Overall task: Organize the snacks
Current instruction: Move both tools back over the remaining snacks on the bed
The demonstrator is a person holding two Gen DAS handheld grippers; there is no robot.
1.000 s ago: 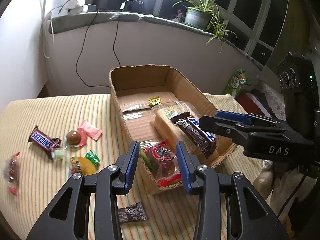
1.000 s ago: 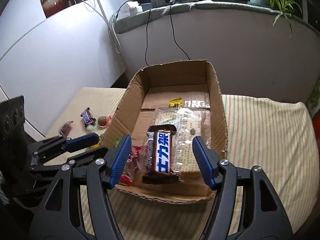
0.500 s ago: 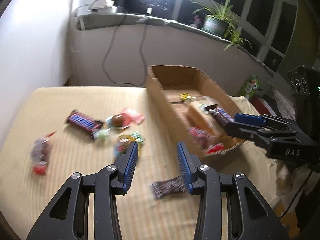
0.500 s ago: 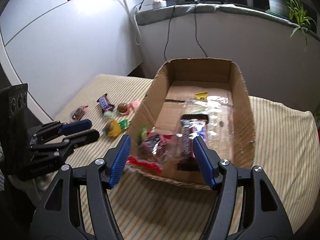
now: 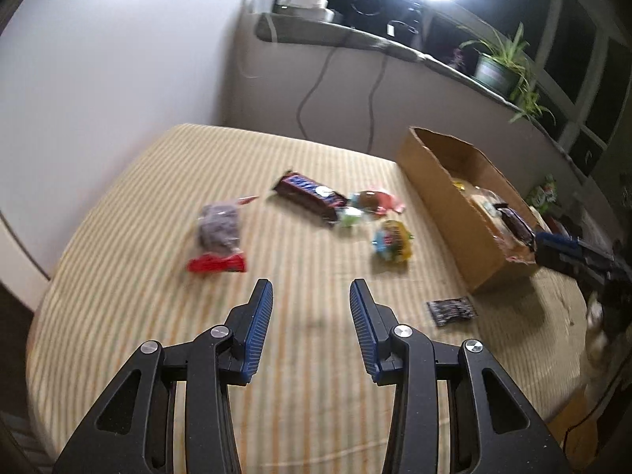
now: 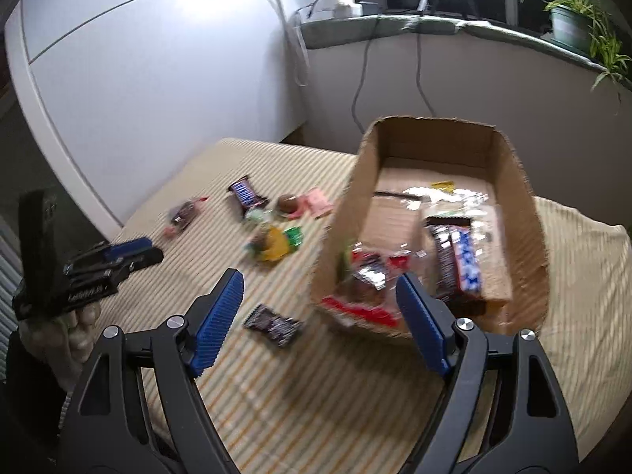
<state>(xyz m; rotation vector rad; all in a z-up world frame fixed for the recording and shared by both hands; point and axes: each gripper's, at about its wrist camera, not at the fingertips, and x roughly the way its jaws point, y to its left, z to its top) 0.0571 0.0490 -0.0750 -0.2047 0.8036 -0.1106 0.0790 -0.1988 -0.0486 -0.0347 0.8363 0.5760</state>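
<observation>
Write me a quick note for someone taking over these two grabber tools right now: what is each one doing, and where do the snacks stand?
Left gripper: open, empty, over bare striped cloth.
Right gripper: jaws opening, nothing between them, near the front corner of the cardboard box.
Done: the box already holds a chocolate bar, a red-edged packet and clear-wrapped items.
Left: a chocolate bar, a purple and red packet, a yellow sweet, a small cluster of wrapped sweets and a small dark packet lie loose on the cloth. The dark packet lies closest to both grippers.
</observation>
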